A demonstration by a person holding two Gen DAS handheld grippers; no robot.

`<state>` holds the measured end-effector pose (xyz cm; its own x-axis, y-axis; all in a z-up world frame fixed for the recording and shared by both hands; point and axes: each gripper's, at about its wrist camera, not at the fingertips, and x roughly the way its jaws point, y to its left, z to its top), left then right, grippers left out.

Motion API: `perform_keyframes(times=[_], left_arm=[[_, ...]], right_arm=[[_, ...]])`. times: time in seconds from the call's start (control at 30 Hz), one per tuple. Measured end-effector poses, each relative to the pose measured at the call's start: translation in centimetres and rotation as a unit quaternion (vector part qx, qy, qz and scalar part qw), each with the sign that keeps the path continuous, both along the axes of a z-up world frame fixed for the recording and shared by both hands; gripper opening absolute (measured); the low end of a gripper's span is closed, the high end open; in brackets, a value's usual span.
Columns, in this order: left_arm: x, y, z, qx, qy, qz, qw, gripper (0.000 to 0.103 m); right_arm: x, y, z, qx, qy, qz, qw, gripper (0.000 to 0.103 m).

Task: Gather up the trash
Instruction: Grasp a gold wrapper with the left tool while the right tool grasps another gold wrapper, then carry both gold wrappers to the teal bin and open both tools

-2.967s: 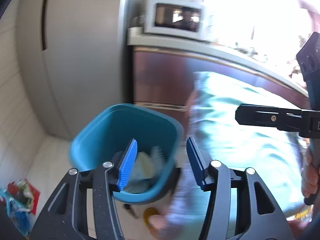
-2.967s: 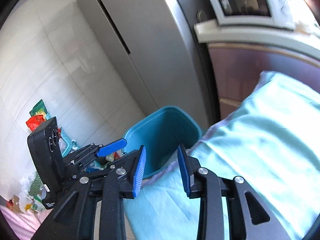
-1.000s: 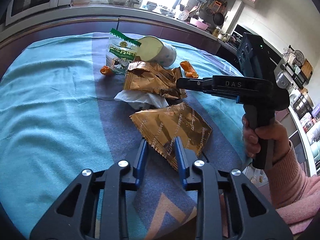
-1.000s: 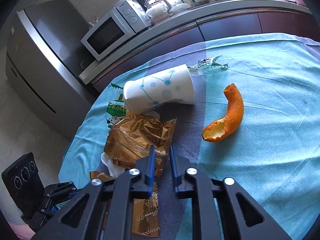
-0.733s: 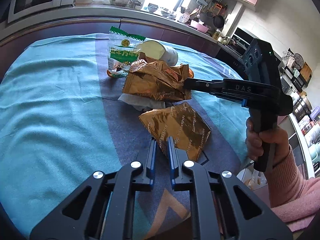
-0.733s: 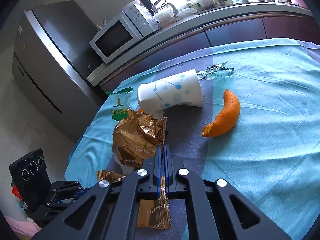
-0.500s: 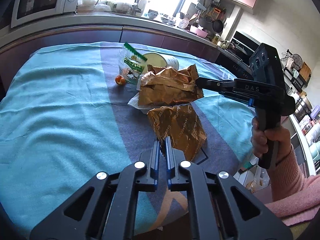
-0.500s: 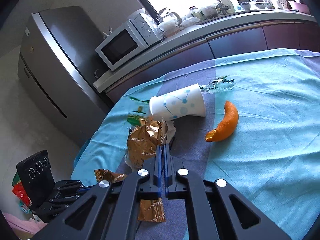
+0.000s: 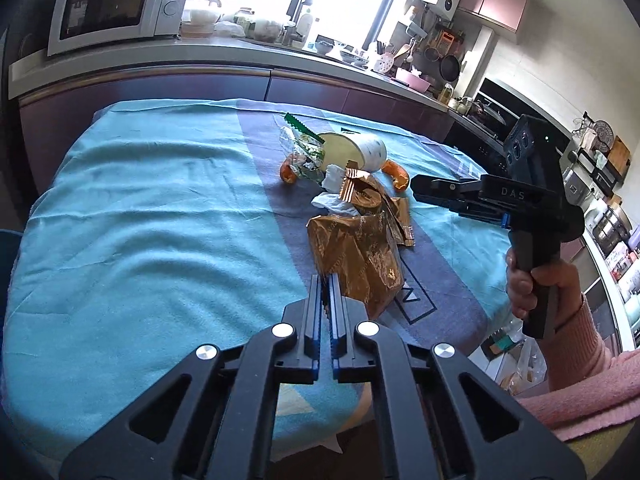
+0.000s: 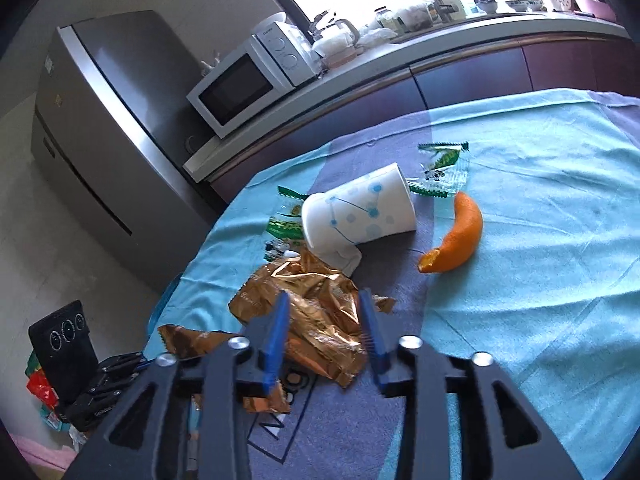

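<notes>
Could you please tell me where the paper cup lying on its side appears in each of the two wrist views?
Left wrist view: the paper cup lies upper centre, beyond the gold wrappers, mouth facing the camera.
Right wrist view: the cup lies centre, above the wrappers, mouth toward the left.
Shared landmark: the orange peel beside the cup.

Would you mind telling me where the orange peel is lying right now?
In the right wrist view, the orange peel lies on the teal tablecloth, just right of the tipped-over paper cup and below a green wrapper.
</notes>
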<state>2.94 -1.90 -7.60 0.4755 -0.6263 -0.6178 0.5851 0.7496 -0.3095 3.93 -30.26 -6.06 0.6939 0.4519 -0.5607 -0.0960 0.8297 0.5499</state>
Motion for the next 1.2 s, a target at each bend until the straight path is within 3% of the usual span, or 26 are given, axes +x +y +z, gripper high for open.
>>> perform_keyframes(times=[0.1, 0.3, 0.37, 0.57, 0.83, 1.2], left_arm=[[0.1, 0.7, 0.0, 0.001, 0.002, 0.007, 1.0000, 0.004], [0.4, 1.6, -0.4, 0.000, 0.008, 0.026, 0.9996, 0.004], [0.5, 2.0, -0.5, 0.000, 0.009, 0.030, 0.9995, 0.004], [0.4, 2.9, 0.0, 0.000, 0.004, 0.043, 0.9991, 0.004], [0.0, 5.0, 1.2, -0.007, -0.011, 0.063, 0.9979, 0.002], [-0.7, 8.3, 2.9, -0.023, -0.034, 0.096, 0.9945, 0.002]], right_arm=[[0.5, 0.0, -1.1, -0.001, 0.018, -0.004, 1.000, 0.053], [1.4, 0.3, -2.0, 0.015, 0.028, 0.012, 0.999, 0.050], [1.6, 0.7, -2.2, 0.013, 0.032, 0.023, 0.999, 0.019], [0.4, 1.0, -1.5, 0.014, 0.010, 0.029, 0.999, 0.017], [-1.3, 1.5, 1.8, 0.013, -0.037, 0.039, 0.998, 0.016], [0.9, 5.9, 3.6, 0.011, -0.053, 0.084, 0.995, 0.016]])
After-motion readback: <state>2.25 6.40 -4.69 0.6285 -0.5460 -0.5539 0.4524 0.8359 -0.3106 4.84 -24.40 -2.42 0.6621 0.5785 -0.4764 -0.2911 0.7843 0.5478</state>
